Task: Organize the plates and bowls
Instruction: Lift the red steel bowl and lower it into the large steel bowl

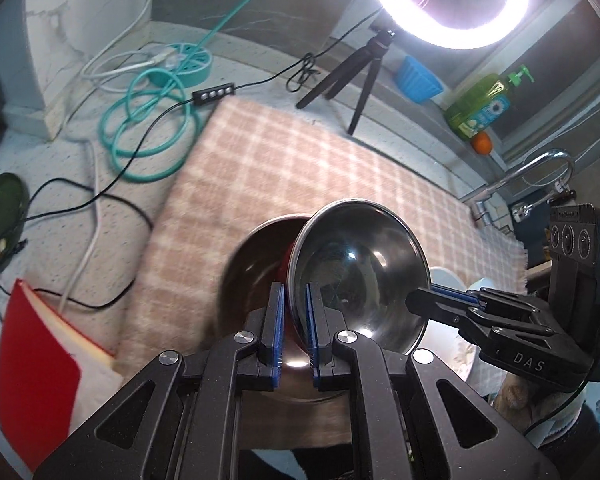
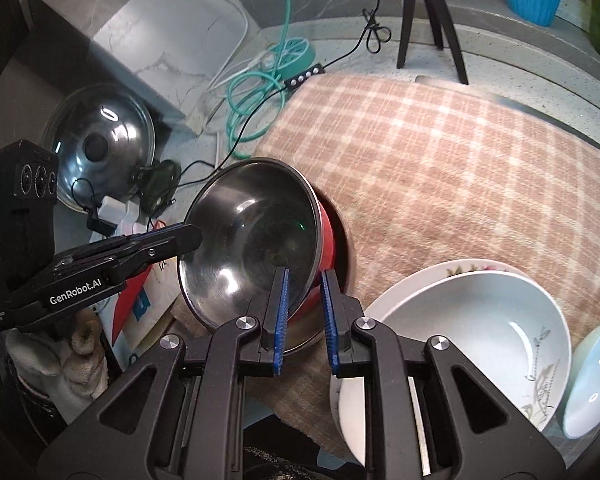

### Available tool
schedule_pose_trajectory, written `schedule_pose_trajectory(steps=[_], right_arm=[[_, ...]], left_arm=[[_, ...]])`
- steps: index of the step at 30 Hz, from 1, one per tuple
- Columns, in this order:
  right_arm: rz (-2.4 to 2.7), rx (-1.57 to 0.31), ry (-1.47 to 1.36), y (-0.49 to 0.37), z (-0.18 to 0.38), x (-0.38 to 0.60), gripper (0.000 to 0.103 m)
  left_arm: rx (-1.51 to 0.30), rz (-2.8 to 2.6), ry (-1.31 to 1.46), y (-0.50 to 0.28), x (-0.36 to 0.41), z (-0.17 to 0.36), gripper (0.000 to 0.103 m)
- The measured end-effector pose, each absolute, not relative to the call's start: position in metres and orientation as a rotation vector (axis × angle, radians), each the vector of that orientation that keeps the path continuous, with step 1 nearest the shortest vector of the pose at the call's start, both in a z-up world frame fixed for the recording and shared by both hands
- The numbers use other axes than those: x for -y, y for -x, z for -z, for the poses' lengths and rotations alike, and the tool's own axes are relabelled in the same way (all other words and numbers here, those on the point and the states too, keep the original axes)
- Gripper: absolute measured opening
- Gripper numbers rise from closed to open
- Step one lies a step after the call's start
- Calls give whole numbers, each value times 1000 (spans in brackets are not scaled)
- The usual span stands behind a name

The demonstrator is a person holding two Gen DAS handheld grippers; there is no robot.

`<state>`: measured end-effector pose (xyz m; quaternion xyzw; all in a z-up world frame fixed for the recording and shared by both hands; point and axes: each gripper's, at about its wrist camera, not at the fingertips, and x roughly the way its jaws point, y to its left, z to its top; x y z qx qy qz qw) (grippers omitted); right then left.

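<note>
A steel bowl with a red outer wall point(image 1: 360, 272) point(image 2: 252, 240) hangs tilted over the checked mat point(image 1: 300, 168) point(image 2: 440, 152). My left gripper point(image 1: 293, 288) is shut on its near rim, and from the right wrist view it point(image 2: 196, 236) pinches the bowl's left edge. My right gripper point(image 2: 306, 273) is shut on the opposite rim, red wall between the blue pads; it point(image 1: 414, 302) reaches in from the right. A second steel bowl point(image 1: 252, 264) point(image 2: 350, 256) sits just under and behind the held one. A white deep plate point(image 2: 480, 320) rests on a patterned plate at the right.
A light blue bowl point(image 2: 592, 380) stands at the far right edge. A pot lid point(image 2: 100, 140), coiled teal cable point(image 1: 148, 132), black wires and a red book point(image 1: 40, 372) lie left of the mat. A tripod point(image 1: 352, 76) with ring light, a faucet point(image 1: 540, 172) and a soap bottle point(image 1: 484, 104) stand behind.
</note>
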<state>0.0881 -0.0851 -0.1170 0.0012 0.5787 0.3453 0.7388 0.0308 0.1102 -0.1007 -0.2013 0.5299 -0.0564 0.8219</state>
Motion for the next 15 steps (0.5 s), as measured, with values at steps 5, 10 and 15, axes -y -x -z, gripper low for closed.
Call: schedule_pose_trajectory(steps=[5,10,15], right_arm=[[-747,-1305,50,-85,134,72,17],[-729,-1327,75,-85,145,66,17],[-709,-1318,116,-84,147,61,17]], left_arm=[[-1155,106,414,-28,-116,112,8],[-1173,97,367,-28,-114,118,9],[-1192,92,323,-30,-110,125,8]])
